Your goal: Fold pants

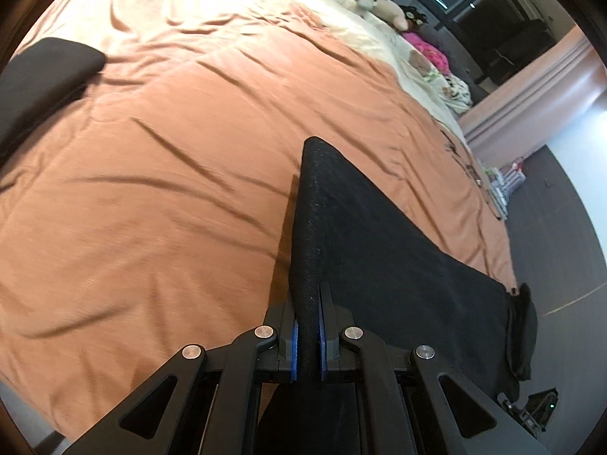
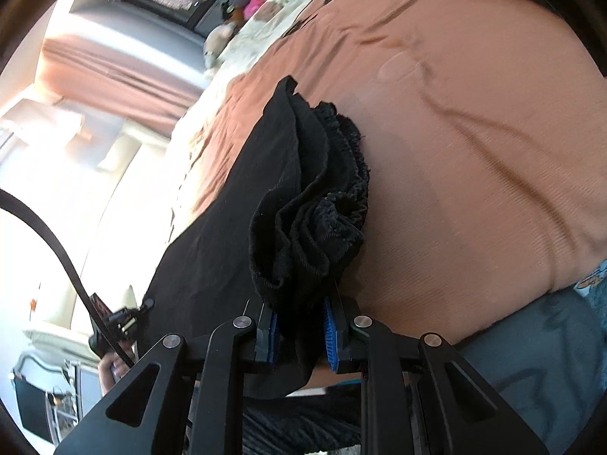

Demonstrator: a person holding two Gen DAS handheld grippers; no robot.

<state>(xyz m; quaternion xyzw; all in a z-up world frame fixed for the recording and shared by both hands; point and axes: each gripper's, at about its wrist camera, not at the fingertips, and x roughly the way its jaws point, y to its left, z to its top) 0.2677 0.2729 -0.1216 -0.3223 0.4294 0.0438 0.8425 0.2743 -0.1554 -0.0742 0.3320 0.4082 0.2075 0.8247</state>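
Observation:
The black pants (image 1: 379,258) are held up over an orange bed cover (image 1: 151,189). In the left wrist view my left gripper (image 1: 308,335) is shut on a flat hem edge of the pants, which stretch away to the right. In the right wrist view my right gripper (image 2: 301,335) is shut on a bunched part of the pants (image 2: 303,204) with the gathered waistband showing, just above the cover (image 2: 474,151). The left gripper and the hand that holds it (image 2: 114,326) show at the lower left of that view.
Another folded black garment (image 1: 49,72) lies on the bed at the far left. Plush toys and pink cloth (image 1: 417,41) sit along the far side of the bed. Dark floor (image 1: 561,227) lies beyond the right bed edge. Curtains (image 2: 114,72) hang by the window.

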